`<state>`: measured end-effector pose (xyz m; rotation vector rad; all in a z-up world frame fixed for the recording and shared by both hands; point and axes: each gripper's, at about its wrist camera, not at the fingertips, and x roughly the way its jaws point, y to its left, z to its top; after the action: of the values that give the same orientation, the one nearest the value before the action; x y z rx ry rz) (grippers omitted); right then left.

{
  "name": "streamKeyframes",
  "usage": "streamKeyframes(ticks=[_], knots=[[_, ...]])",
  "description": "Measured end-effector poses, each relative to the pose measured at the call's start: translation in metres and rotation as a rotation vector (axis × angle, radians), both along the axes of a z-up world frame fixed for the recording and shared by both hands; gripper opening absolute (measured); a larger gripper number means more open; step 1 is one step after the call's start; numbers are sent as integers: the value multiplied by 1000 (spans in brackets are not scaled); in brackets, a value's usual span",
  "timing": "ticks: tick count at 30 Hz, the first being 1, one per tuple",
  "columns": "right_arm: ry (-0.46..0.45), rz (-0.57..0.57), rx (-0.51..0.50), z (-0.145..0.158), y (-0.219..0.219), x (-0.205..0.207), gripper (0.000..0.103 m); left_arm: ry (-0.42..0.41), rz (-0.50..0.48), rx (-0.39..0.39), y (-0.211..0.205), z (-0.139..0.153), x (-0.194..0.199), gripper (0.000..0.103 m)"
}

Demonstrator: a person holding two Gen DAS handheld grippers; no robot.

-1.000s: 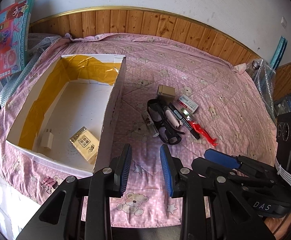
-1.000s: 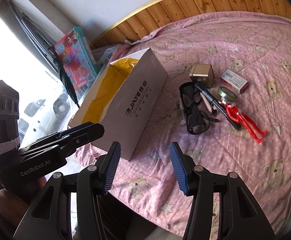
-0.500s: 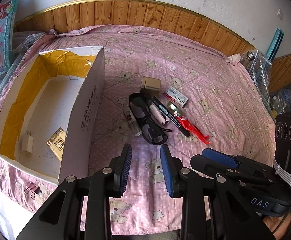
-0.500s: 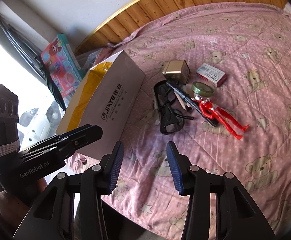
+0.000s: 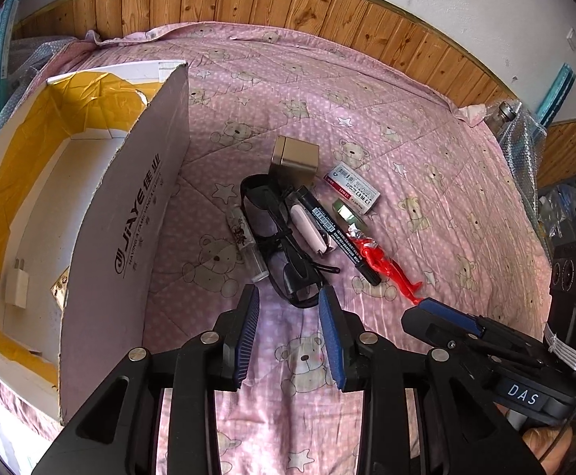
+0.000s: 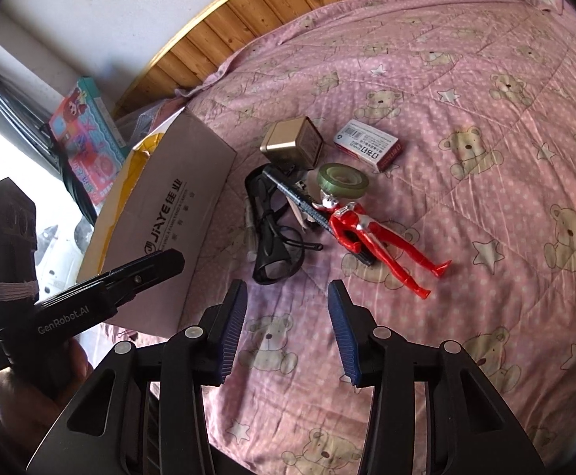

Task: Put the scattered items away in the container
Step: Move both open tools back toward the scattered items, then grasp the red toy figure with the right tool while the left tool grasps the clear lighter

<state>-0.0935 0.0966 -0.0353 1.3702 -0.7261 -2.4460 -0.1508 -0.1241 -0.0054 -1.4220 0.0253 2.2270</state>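
A white cardboard box [image 5: 129, 217] with yellow lining stands at the left on the pink quilt; inside lie a white charger [image 5: 17, 283] and a gold packet [image 5: 60, 285]. To its right is a pile: black glasses [image 5: 284, 245], a small clear bottle [image 5: 248, 243], a black marker [image 5: 337, 233], a pink tube [image 5: 307, 229], a gold cube [image 5: 294, 156], a white-red carton [image 5: 351, 188], a tape roll [image 6: 341, 178] and a red toy figure [image 6: 371, 237]. My left gripper [image 5: 290, 306] is open just short of the glasses. My right gripper [image 6: 286, 297] is open, empty, near the glasses and figure.
The pink teddy-bear quilt [image 6: 486, 182] covers the whole surface up to a wooden wall panel [image 5: 288, 4]. A colourful toy box [image 6: 86, 142] leans behind the cardboard box. Bubble wrap and a bottle [image 5: 513, 118] sit at the far right corner.
Both grippers have moved forward and lower toward the pile of items, which now looks larger. Both stay open and empty. The items and the box have not moved.
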Motion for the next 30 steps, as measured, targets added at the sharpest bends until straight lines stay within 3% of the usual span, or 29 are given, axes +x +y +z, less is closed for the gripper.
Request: streamKeyframes(ticks=[10, 16, 23, 25, 27, 30], knots=[[-7, -2, 134, -13, 14, -28, 46, -45, 17, -8, 16, -33, -32, 36], [-43, 26, 214, -35, 16, -50, 46, -61, 46, -23, 18, -58, -55, 36], [-65, 8, 179, -53, 28, -56, 43, -78, 70, -46, 22, -89, -76, 36], [-76, -17, 160, -53, 35, -55, 32, -71, 73, -44, 20, -95, -78, 34], [-96, -44, 140, -54, 43, -51, 27, -48, 63, -50, 18, -95, -75, 23], [-121, -63, 121, -51, 51, -41, 25, -62, 59, -49, 8, -94, -67, 15]])
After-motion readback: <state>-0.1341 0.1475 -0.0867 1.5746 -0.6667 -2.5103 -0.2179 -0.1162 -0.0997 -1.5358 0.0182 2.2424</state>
